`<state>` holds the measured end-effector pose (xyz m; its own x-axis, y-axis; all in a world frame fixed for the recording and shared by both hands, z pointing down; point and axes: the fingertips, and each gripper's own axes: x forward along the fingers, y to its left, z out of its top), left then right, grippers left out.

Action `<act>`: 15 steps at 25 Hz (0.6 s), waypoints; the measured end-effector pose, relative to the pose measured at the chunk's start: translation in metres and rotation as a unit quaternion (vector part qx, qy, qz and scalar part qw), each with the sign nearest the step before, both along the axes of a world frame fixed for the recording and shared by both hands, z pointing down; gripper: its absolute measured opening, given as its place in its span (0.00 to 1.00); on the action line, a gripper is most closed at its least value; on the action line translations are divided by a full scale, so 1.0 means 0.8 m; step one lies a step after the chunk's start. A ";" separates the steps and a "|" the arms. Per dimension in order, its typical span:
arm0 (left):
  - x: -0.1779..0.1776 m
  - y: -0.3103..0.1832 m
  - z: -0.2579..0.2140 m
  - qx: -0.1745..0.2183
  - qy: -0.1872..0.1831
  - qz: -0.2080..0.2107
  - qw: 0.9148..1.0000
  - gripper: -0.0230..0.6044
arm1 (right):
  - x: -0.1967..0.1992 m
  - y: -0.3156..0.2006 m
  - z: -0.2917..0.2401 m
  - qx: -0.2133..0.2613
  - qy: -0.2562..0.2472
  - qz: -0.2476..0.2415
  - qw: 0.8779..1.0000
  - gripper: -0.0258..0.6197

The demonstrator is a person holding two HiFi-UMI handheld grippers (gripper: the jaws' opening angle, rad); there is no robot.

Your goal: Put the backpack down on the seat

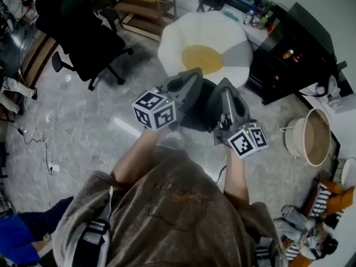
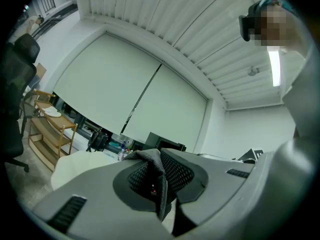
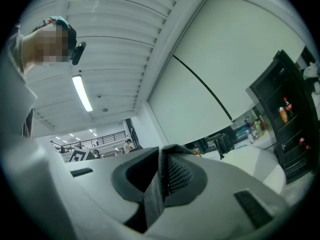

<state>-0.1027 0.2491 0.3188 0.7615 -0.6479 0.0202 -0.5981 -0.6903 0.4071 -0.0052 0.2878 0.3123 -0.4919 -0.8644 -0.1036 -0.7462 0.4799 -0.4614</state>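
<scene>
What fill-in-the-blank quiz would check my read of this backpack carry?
The left claw is shut on a grey ____. The backpack hangs ____ the left claw and the right claw. The white seat ahead has a ____ centre.
Missing words: strap; between; yellow.

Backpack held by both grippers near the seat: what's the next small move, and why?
Probably carry the backpack forward over the seat before lowering: it hangs at the seat's near edge, with the left gripper and right gripper jaws shut on its straps.
</scene>
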 end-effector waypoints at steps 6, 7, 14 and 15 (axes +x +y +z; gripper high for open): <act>0.005 -0.075 0.005 -0.010 -0.006 0.015 1.000 0.08 | 0.002 -0.070 0.005 -0.010 0.000 0.013 1.000 0.09; 0.005 -0.088 0.005 -0.011 -0.007 0.018 1.000 0.08 | 0.002 -0.082 0.006 -0.011 -0.001 0.016 1.000 0.09; 0.013 -0.156 0.003 -0.007 -0.013 0.050 0.999 0.08 | 0.011 -0.152 0.007 -0.011 -0.006 0.042 0.999 0.09; 0.013 -0.165 0.003 -0.005 -0.013 0.053 0.998 0.08 | 0.011 -0.161 0.007 -0.011 -0.007 0.044 0.999 0.09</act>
